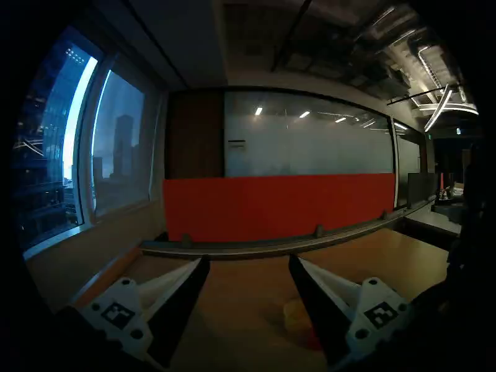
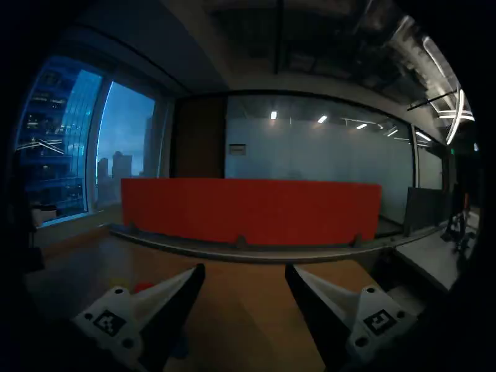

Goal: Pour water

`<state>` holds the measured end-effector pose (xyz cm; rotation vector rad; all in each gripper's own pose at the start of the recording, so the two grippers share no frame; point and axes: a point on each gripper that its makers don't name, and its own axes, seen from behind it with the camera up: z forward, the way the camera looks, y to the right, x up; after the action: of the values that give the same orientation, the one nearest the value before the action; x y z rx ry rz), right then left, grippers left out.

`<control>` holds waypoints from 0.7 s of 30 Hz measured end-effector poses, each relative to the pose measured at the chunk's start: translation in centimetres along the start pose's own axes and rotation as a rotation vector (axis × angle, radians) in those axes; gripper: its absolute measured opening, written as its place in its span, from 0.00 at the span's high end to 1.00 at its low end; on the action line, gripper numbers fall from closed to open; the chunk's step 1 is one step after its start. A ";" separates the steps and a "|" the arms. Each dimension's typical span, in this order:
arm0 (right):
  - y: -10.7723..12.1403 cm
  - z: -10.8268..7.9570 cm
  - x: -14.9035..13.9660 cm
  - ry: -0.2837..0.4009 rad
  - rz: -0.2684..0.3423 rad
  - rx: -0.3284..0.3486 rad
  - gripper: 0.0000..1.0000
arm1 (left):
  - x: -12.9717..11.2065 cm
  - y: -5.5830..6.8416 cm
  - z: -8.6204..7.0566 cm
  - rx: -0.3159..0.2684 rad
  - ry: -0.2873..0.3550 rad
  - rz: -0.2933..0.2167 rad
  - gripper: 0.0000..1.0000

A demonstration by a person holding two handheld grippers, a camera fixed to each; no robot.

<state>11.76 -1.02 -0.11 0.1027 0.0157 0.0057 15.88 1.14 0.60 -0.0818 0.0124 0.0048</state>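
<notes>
Over the tabletop (image 1: 248, 328) the left tool (image 1: 248, 258) and right tool (image 2: 245, 267) both gape empty, and a dim yellow-red object (image 1: 301, 319), perhaps the cup, lies at 5 o'clock just beside the left tool, likely the nearer.

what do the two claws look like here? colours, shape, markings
They match. The left claw and right claw each have two wedge-shaped fingers tapering to a point, with white shells outside and black inner faces. Each finger's base carries a white plate with round fastener spots and a square black-and-white tag.
</notes>
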 end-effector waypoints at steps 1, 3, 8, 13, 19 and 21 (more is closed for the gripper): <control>0.0 0.0 0.4 0.002 0.000 0.002 0.00 | 0.5 0.1 0.0 -0.007 0.001 0.004 0.06; 0.0 0.0 0.9 0.003 0.000 0.008 0.00 | 1.3 0.4 0.0 -0.022 0.004 0.014 0.06; -0.6 -0.1 1.1 -0.001 0.012 0.049 0.00 | 2.1 1.3 0.2 -0.065 0.000 0.039 0.06; -2.0 -0.4 1.0 -0.007 0.006 0.136 0.00 | 2.5 3.1 0.0 -0.150 -0.003 0.051 0.06; -3.9 -1.0 1.9 0.013 -0.004 0.247 0.00 | 2.9 5.1 -0.5 -0.252 0.000 0.054 0.05; -4.6 -1.2 2.3 0.022 -0.007 0.288 0.00 | 3.0 5.8 -0.6 -0.288 -0.002 0.054 0.06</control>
<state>14.04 -5.51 -1.77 0.3909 0.0391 -0.0026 18.85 6.92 -0.54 -0.3692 0.0121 0.0611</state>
